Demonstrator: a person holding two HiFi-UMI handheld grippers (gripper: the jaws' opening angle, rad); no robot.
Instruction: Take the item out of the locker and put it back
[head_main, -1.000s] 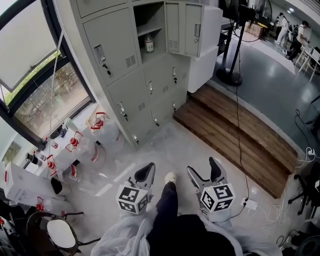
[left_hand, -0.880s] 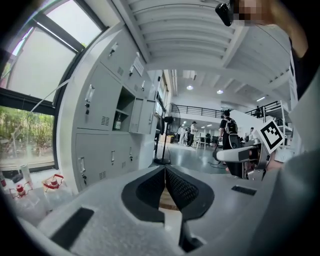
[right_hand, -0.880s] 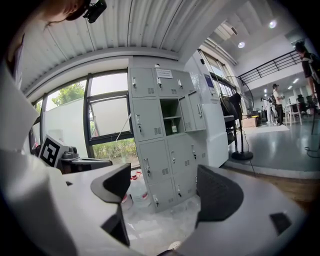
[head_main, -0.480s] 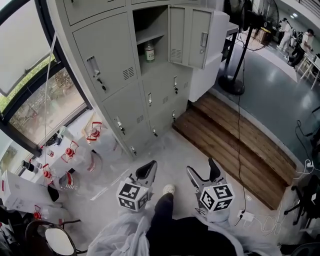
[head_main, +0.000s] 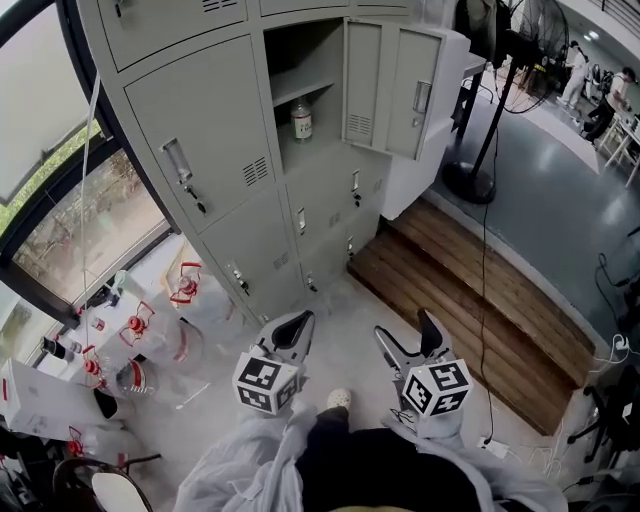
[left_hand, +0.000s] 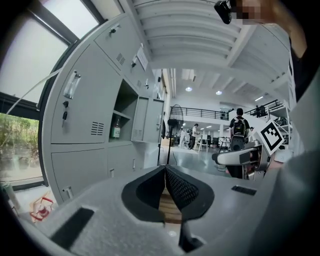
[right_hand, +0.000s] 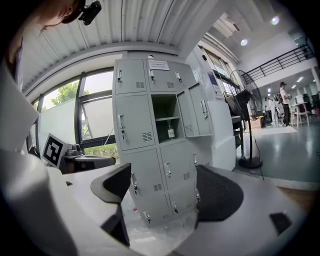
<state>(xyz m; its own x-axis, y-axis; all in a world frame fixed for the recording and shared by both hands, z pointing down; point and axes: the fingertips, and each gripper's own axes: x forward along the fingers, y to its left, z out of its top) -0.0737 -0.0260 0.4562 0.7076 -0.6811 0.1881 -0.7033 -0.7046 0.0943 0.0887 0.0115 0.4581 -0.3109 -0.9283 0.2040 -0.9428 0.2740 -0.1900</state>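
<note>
A grey bank of lockers stands ahead; one upper compartment has its door swung open. Inside it a small bottle with a dark label stands upright under a shelf; the same bottle shows in the right gripper view and, small, as the bottle in the left gripper view. My left gripper is held low in front of me, its jaws pressed together with nothing between them. To its right, my right gripper stands open and empty. Both are well short of the lockers.
Plastic-wrapped items with red handles lie on the floor left of the lockers by a window. A wooden step runs at the right, with a standing fan and a cable beyond it. People stand far off.
I have come closer to the lockers, which now fill more of the head view. Both grippers keep their places in front of me, left shut, right open.
</note>
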